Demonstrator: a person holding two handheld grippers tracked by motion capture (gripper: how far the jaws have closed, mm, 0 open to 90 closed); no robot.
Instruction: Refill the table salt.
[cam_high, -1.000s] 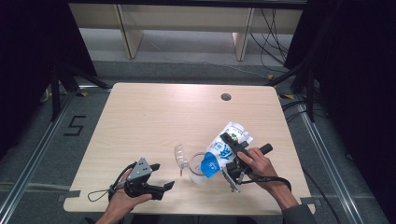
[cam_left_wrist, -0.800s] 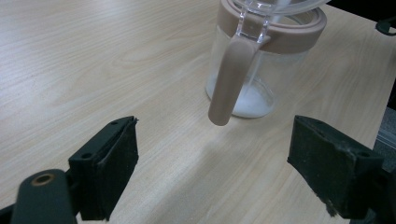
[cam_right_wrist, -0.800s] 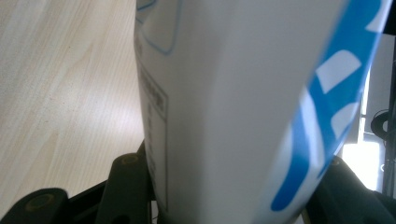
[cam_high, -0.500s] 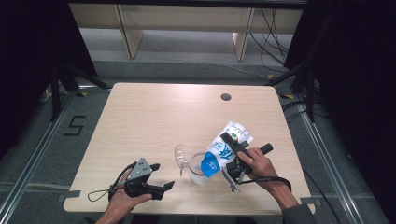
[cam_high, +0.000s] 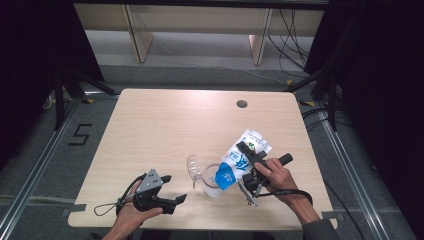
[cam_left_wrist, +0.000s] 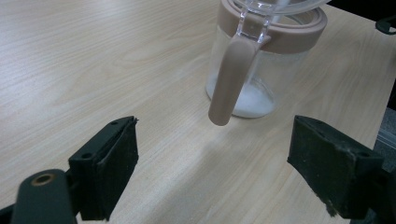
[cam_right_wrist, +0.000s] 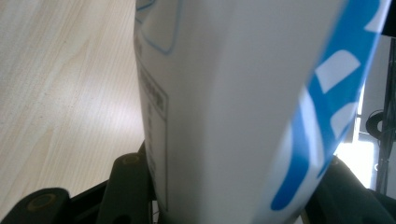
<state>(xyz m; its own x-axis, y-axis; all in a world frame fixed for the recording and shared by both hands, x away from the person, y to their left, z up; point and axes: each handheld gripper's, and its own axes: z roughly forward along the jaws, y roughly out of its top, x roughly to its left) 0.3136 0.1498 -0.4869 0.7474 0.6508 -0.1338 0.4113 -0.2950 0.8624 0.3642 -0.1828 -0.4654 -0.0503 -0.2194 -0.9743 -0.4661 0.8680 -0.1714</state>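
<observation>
Landmark: clear glass jar with a tan ring collar and tan handle (cam_high: 211, 179), standing on the pale wooden counter (cam_high: 165, 125) near its front edge, between the two hands.
Pouch: white and blue soft plastic refill pouch (cam_high: 240, 160), tilted over the jar from the jar's right, its blue end dipping at the jar's mouth.
Right claw (cam_high: 248, 165): clamped across the pouch's middle; in the right gripper view the pouch (cam_right_wrist: 233, 102) sits between the two black jaws.
Left claw (cam_high: 172, 192): jaws spread wide, holding nothing, resting on the counter to the jar's left; in the left gripper view its jaws frame the jar's handle (cam_left_wrist: 229, 79).
Jar contents: a thin white layer on the bottom (cam_left_wrist: 247, 100).
Lid: clear hinged lid (cam_high: 192, 166), flipped open on the jar's left side.
Step in hand: pouring from pouch into jar, judged early, since the jar is mostly empty.
Next move: likely a steeper tilt with the blue end held over the mouth; the left claw could steady the handle.
Edges: the jar stands close to the counter's front edge.
Open room: bare counter behind the jar and to its left.
</observation>
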